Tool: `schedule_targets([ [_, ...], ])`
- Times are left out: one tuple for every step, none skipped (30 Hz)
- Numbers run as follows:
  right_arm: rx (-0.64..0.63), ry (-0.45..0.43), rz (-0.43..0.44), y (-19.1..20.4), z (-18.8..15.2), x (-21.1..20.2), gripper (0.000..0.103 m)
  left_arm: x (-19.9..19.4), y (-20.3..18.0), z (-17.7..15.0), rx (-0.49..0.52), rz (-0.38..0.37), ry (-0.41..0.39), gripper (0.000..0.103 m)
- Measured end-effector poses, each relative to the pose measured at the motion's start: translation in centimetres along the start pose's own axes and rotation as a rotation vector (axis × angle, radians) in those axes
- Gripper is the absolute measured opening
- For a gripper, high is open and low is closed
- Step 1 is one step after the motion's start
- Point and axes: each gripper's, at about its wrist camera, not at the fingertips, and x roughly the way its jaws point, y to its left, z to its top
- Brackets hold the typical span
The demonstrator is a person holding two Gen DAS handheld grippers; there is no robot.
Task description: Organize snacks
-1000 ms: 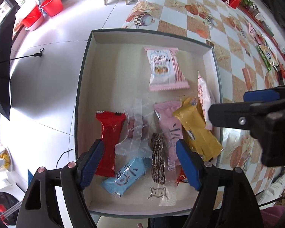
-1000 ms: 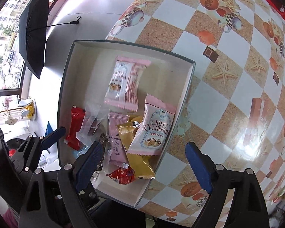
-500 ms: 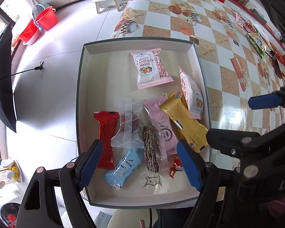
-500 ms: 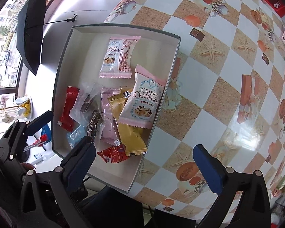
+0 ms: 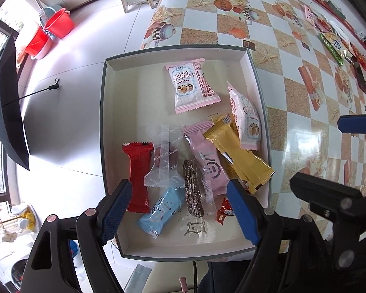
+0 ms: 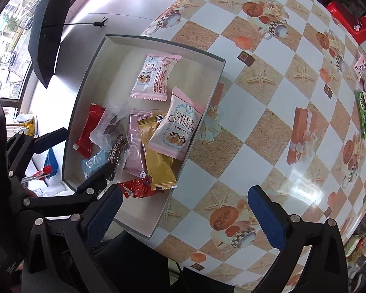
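left gripper [image 5: 180, 202]: jaws apart, empty, over box [image 5: 183, 56] near end | right gripper [image 6: 183, 210]: jaws apart, empty, right of box over table [image 6: 256, 112] | snacks: cranberry packet [image 5: 194, 86] far, rest heaped near | loose snacks [image 5: 334, 46] far right, probably next

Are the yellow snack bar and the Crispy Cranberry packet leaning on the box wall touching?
Touching. In the right wrist view the Crispy Cranberry packet overlaps and rests on the top end of the yellow snack bar.

- The worktop [image 6: 263, 112] wears a checkered cloth printed with starfish and cups.
- A shallow box [image 5: 261, 92] sits at its corner.
- Loose snack packets [image 6: 364, 112] lie well beyond the box, at the far edge.
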Motion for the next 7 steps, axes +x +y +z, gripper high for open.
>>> schedule_targets([
  [0.006,-0.003,0.005,-0.3,-0.1,0.0,0.103,0.0,-0.1,0.0,0.001,0.002,0.001,0.083],
  [0.011,-0.005,0.009,-0.5,-0.2,-0.1,0.103,-0.1,-0.1,0.1,0.002,0.007,0.001,0.083],
  [0.015,-0.006,0.012,-0.7,-0.3,-0.1,0.103,-0.2,-0.2,0.2,0.002,0.012,-0.002,0.083],
  [0.019,-0.009,0.016,-0.9,-0.4,-0.1,0.103,-0.4,-0.3,0.2,0.001,0.012,-0.007,0.083],
  [0.023,-0.011,0.020,-1.0,-0.4,-0.1,0.103,-0.5,-0.3,0.2,0.000,0.007,-0.010,0.083],
  [0.027,-0.014,0.025,-1.2,-0.5,-0.2,0.103,-0.7,-0.4,0.3,0.000,0.001,-0.012,0.083],
  [0.030,-0.016,0.031,-1.4,-0.4,-0.3,0.103,-0.7,-0.5,0.4,0.000,0.004,-0.012,0.083],
])
